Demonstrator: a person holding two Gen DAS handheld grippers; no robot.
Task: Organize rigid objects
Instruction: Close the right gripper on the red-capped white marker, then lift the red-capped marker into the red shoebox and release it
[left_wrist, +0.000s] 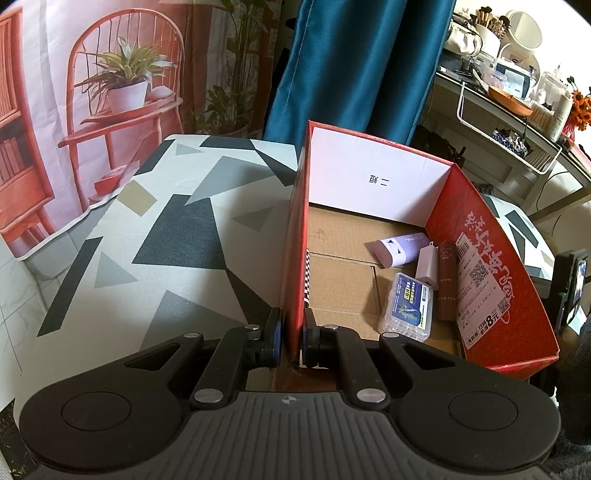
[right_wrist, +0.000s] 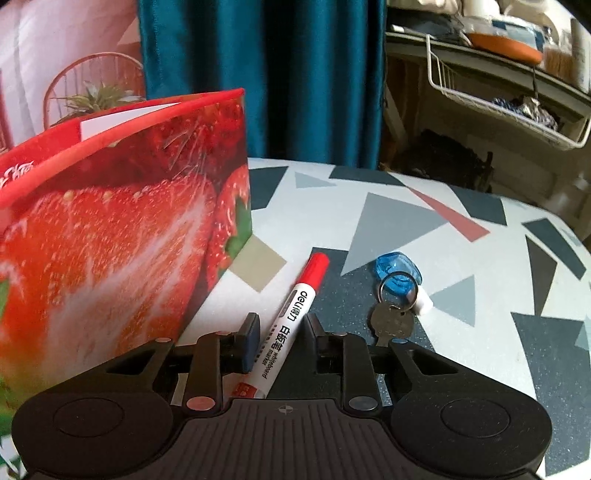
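Meanwhile left claw pinches box wall edge; right claw open, straddling marker

Teal curtain, wire basket, chair-print backdrop.

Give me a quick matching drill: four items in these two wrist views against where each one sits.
1. red-capped whiteboard marker
2. clear plastic battery case
3. blue key fob with keys
4. red cardboard box wall

A. inside the box
B. between the open right fingers
C. pinched by the left gripper
D. on the tablecloth, right of the marker

Pairs: 1-B, 2-A, 3-D, 4-C
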